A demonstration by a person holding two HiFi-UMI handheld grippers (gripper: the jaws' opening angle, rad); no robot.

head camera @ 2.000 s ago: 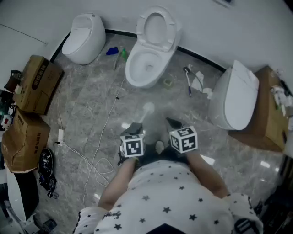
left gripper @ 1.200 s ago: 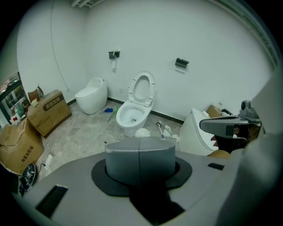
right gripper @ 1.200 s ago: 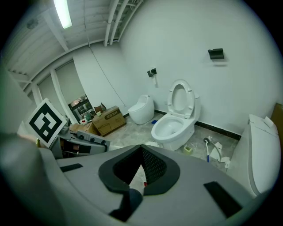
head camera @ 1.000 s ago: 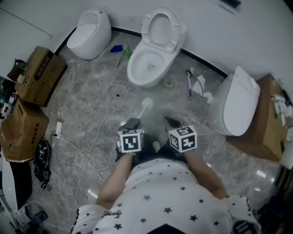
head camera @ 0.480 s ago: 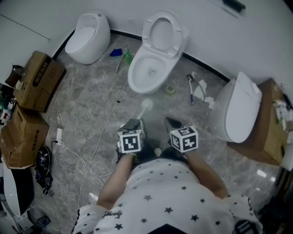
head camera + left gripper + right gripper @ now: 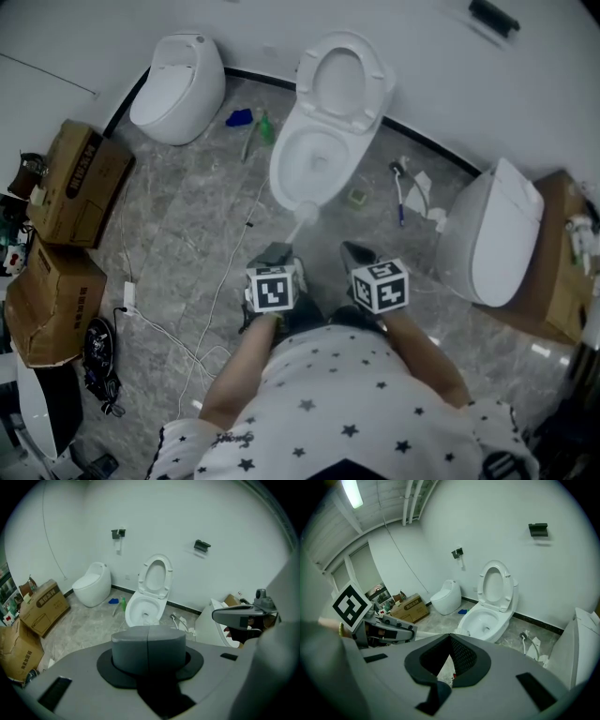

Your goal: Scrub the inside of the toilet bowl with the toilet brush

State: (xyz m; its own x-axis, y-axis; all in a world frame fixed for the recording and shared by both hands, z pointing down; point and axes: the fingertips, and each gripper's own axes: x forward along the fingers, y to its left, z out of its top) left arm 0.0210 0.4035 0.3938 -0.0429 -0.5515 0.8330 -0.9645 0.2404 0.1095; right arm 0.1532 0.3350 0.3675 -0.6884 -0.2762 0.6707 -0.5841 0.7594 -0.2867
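left gripper (image 6: 277,253) clamped shut on toilet brush (image 6: 303,217) handle; brush head at near rim of open toilet bowl (image 6: 281,178), not yet inside; right gripper (image 6: 355,253) jaws slightly apart, empty, just right of left one

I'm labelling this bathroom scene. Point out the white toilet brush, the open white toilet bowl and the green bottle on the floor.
white toilet brush (image 6: 305,215): head view, its bristle head.
open white toilet bowl (image 6: 279,173): head view, left rim.
green bottle (image 6: 266,129): head view, its body.
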